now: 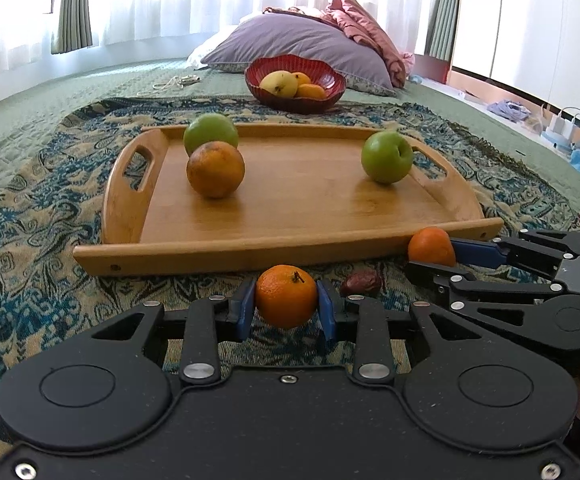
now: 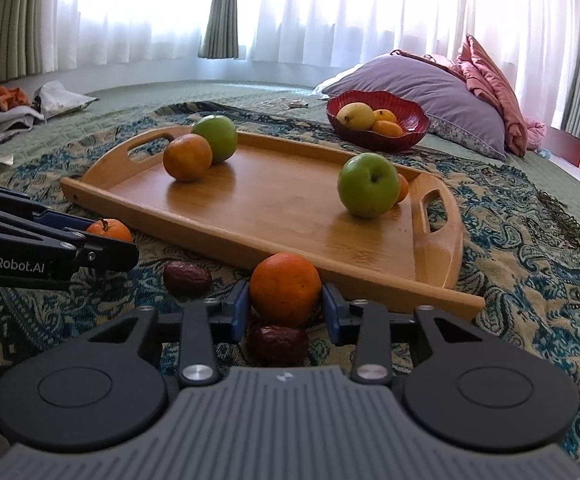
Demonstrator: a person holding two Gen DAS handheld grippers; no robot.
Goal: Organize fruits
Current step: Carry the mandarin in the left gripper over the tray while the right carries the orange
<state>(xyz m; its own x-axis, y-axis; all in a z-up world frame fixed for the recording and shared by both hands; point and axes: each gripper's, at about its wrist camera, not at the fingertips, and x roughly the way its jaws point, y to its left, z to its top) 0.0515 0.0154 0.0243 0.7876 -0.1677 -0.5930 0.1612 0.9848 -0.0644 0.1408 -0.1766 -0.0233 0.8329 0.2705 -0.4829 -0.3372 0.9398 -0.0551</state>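
Observation:
My left gripper [image 1: 285, 306] is shut on a small tangerine [image 1: 285, 295] with a stem, just in front of the wooden tray [image 1: 290, 216]. My right gripper [image 2: 285, 307] is shut on another tangerine [image 2: 285, 288] at the tray's near right corner; it also shows in the left wrist view [image 1: 430, 246]. The tray holds an orange [image 1: 215, 169], a green apple behind it [image 1: 209, 131] and a second green apple [image 1: 386, 157] with a small orange fruit [image 2: 402, 188] behind it. A red bowl [image 1: 294, 82] beyond the tray holds a yellow fruit and tangerines.
Two dark red dates lie on the patterned blanket [image 2: 530, 240]: one [image 2: 187, 277] between the grippers, one [image 2: 277, 343] under my right gripper. A purple pillow [image 1: 302, 46] and pink cloth [image 1: 366, 28] lie behind the bowl. Clutter [image 2: 17, 108] sits at far left.

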